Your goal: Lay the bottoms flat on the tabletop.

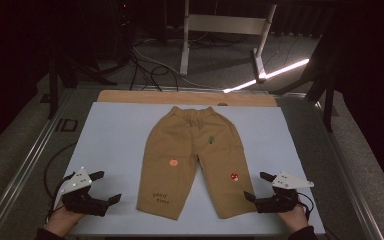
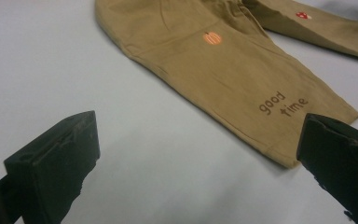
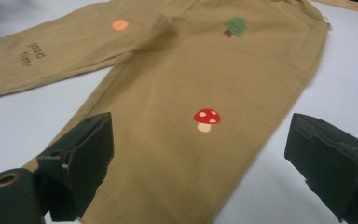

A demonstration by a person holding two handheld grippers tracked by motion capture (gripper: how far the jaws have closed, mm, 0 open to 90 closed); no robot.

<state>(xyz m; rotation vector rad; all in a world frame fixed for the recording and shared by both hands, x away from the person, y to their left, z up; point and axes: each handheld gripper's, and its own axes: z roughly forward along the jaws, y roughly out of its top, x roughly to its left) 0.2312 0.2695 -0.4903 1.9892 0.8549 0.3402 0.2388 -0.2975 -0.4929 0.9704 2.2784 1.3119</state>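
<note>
1. Lying flat and face up on the pale blue mat (image 1: 115, 135), the tan trousers (image 1: 192, 150) have their waistband (image 1: 195, 112) at the far edge and both legs spread toward the person
2. Both grippers hang released with nothing between their jaws: the left gripper (image 1: 105, 187) sits just outside the hem of the left leg (image 2: 242, 88), the right gripper (image 1: 257, 186) at the outer hem of the right leg (image 3: 177, 154)
3. The cloth looks like a light, soft cotton weave; I judge it will drape and sag at once when lifted, with no stiffness to hold a shape
4. It should not be slippery or fragile, yet a single thin layer may slide out of a shallow pinch, and dragging could bunch it on the mat
5. Best places to grip seem to be the doubled hems at the leg ends, near the brown lettering (image 2: 283, 103) on one side and below the red mushroom patch (image 3: 207, 119) on the other, or the thick elastic waistband
6. Taking both layers at an outer corner should keep the leg from opening as it folds
</note>
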